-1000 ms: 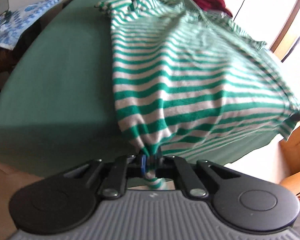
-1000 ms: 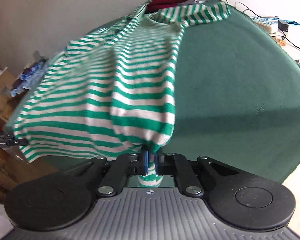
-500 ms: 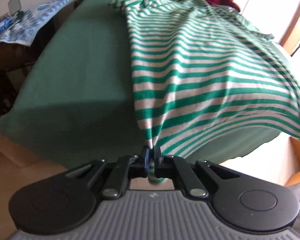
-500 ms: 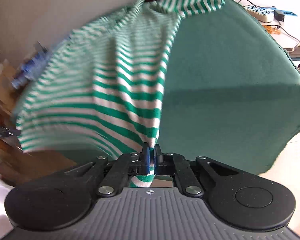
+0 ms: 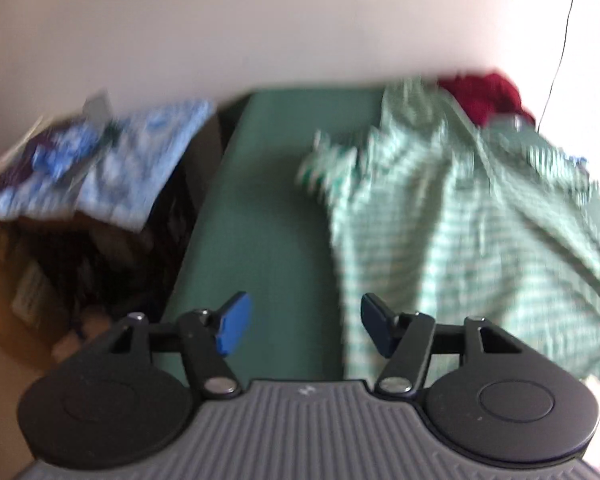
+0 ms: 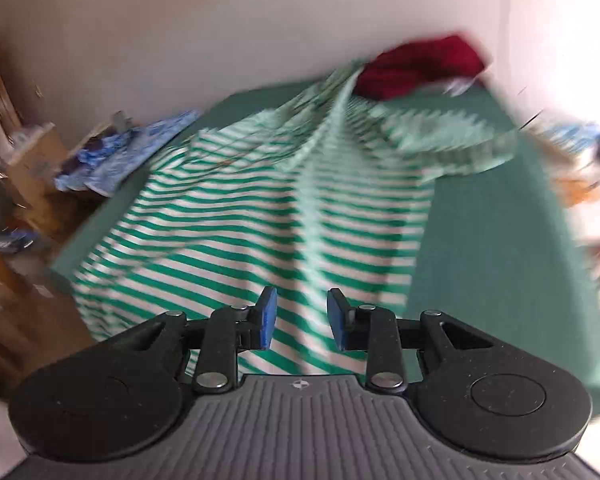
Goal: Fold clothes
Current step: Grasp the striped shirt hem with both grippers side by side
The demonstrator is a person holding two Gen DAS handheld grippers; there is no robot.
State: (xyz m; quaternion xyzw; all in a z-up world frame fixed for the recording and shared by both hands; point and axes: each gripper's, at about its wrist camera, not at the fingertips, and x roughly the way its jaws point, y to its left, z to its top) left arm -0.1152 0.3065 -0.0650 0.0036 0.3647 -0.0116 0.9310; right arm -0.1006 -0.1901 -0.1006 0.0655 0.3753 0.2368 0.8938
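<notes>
A green-and-white striped shirt (image 6: 284, 216) lies spread over a table covered in green cloth (image 6: 496, 248). My right gripper (image 6: 300, 318) is open just above the shirt's near hem, nothing between its blue pads. In the left wrist view the same shirt (image 5: 460, 240) shows blurred on the right half of the green cloth (image 5: 268, 220). My left gripper (image 5: 302, 328) is wide open over bare cloth, left of the shirt's edge, holding nothing.
A dark red garment (image 6: 424, 64) is bunched at the table's far end, also in the left view as red garment (image 5: 484, 96). Blue patterned fabric (image 5: 120, 160) lies on a dark stand to the left. Cardboard boxes (image 6: 28, 160) stand on the left. A white wall is behind.
Both grippers have opened and let go of the shirt's hem corners. The shirt has dropped flat onto the table, and both cameras have tilted upward, blurring the views.
</notes>
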